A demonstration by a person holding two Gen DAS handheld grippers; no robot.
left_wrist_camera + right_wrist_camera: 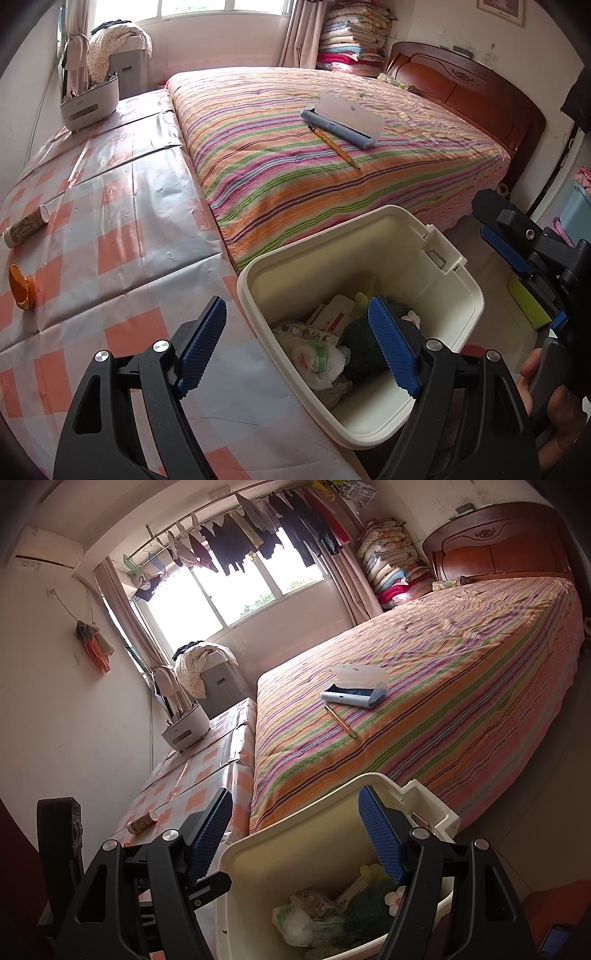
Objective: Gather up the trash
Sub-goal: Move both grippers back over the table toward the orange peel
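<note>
A cream trash bin (pixel 458 295) stands between the checked table and the bed. It holds a white plastic bag (pixel 321 360), a dark green cloth (pixel 364 343), a red-and-white box and a blister pack. My left gripper (pixel 297 347) hangs open over the bin's near left rim, one finger above the table edge and one above the trash, with nothing between the pads. My right gripper (pixel 297 836) is open too, framing the bin (pixel 280 856) from above and holding nothing. In the left wrist view the right gripper (pixel 532 286) shows beside the bin's right side. An orange peel (pixel 22 288) and a small bottle (pixel 27 225) lie on the table.
The table (pixel 122 229) wears a shiny orange-checked cover, and a white caddy (pixel 90 101) stands at its far end. On the striped bed (pixel 280 177) lie an open pencil case (pixel 343 118) and a pencil (pixel 334 146). A yellow-green thing (pixel 526 306) sits low, beyond the right gripper.
</note>
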